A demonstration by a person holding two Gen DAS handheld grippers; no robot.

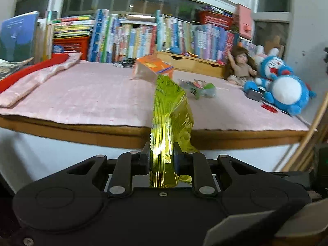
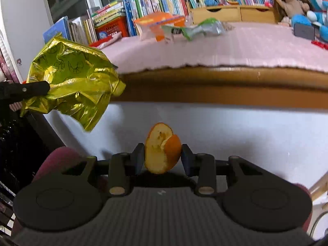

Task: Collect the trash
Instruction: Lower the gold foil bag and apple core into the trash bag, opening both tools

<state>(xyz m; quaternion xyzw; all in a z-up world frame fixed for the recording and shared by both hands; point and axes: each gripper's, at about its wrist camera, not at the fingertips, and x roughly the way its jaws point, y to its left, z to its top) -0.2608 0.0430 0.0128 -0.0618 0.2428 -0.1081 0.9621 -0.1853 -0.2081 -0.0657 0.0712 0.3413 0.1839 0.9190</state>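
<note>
My left gripper (image 1: 162, 155) is shut on a crinkled yellow foil wrapper (image 1: 170, 110), which stands up between its fingers in front of the table edge. The same yellow foil wrapper (image 2: 71, 86) shows at the left of the right wrist view, pinched by the left gripper (image 2: 44, 89). My right gripper (image 2: 163, 156) is shut on a curled piece of orange peel (image 2: 162, 149), held below the table top. On the pink table cover lie an orange packet (image 1: 153, 66) (image 2: 160, 25) and a green and silver wrapper (image 1: 202, 88) (image 2: 196, 29).
A wooden table (image 1: 123, 132) (image 2: 225, 86) with a pink cover (image 1: 92, 94) fills the middle. Books (image 1: 143, 34) line its back. A doll (image 1: 240, 65), a blue plush toy (image 1: 285, 86) and a wooden drawer box (image 1: 190, 62) stand at the right. A pink and red cloth (image 1: 37, 75) lies at the left.
</note>
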